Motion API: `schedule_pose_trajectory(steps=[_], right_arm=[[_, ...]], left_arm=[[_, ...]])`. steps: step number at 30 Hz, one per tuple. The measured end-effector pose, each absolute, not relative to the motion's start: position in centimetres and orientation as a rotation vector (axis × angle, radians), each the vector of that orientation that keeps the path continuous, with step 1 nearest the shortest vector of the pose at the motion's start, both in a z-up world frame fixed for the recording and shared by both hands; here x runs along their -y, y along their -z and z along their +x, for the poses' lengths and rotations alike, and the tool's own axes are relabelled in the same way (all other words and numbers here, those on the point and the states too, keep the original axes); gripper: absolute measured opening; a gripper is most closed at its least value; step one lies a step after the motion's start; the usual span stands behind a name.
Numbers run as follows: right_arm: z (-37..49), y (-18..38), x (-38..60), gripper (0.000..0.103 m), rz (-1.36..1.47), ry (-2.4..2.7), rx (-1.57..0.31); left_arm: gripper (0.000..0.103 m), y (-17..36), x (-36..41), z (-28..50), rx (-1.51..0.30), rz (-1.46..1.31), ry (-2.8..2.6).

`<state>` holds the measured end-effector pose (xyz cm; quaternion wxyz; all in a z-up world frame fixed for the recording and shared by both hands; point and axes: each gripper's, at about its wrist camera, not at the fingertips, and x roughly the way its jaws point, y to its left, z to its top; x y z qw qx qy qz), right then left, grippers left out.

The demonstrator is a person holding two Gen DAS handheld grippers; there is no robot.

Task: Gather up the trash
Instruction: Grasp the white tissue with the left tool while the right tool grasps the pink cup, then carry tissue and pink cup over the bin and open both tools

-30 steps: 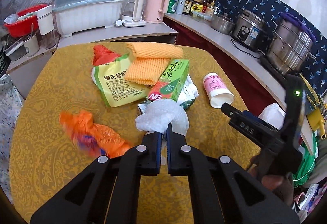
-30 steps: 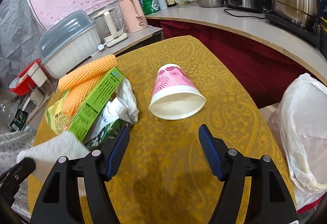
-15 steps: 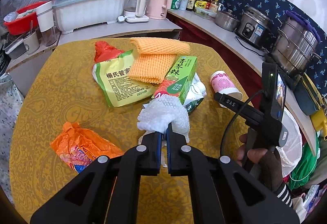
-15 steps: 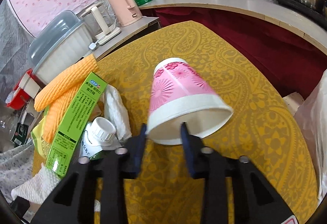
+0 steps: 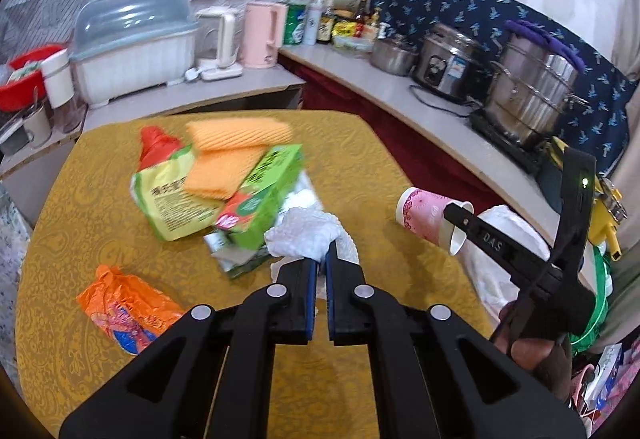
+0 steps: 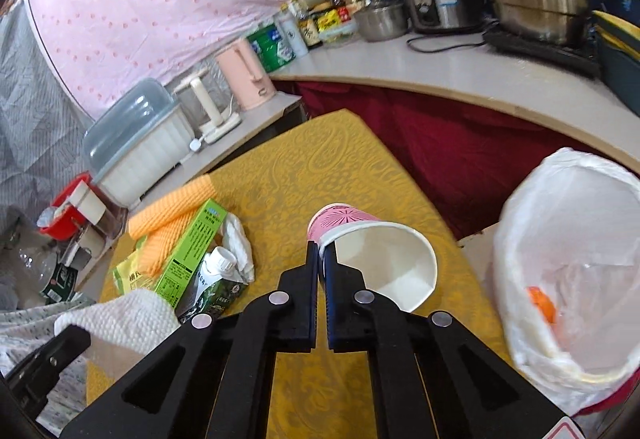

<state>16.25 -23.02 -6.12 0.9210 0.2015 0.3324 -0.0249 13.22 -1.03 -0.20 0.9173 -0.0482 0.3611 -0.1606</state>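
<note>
My right gripper [image 6: 320, 259] is pinching the rim of the pink paper cup [image 6: 380, 263], one finger inside the mouth, one outside; cup lifted off the yellow table [image 6: 288, 175], mouth tilted toward the camera. From the left view the cup [image 5: 428, 215] hangs past the table's right edge.

Just right of it: bin lined with a white bag [image 6: 568, 239], mouth open, something orange at the bottom.

My left gripper [image 5: 322, 259] is pressed together on a crumpled white paper towel [image 5: 304, 231], held above the tabletop.

Trash lying on the table, left of the cup: green carton [image 5: 264, 195], orange foam netting [image 5: 232, 151], yellow-green snack bag [image 5: 172, 199], a crushed drink pouch with a white cap [image 6: 216, 279], and an orange wrapper [image 5: 124, 311] apart from the pile near the front left.

Beyond: counter [image 5: 420, 111] with pink kettle [image 5: 262, 35], rice cooker [image 5: 448, 63], steel steamer pot [image 5: 536, 91].
</note>
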Motion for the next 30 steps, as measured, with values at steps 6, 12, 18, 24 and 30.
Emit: schedule_pose_trajectory(steps=[6, 12, 18, 24, 30], right_arm=[[11.6, 3.5, 28.0, 0.003, 0.415, 0.139, -0.603], [7.7, 3.1, 33.8, 0.003, 0.453, 0.252, -0.568], [5.1, 4.7, 38.4, 0.003, 0.494, 0.337, -0.581], [3.4, 5.9, 41.6, 0.003, 0.533, 0.385, -0.583], [2.9, 6.7, 43.1, 0.008, 0.556, 0.394, -0.590]], left_arm=[[0.004, -2.6, 6.2, 12.2, -0.697, -0.082, 0.447], [0.004, -3.7, 13.6, 12.0, -0.707, -0.056, 0.604], [0.004, -2.7, 21.1, 11.6, -0.729, -0.001, 0.722], [0.004, -0.9, 26.8, 11.4, -0.763, 0.059, 0.776], [0.005, 0.2, 29.2, 11.6, -0.804, 0.081, 0.787]])
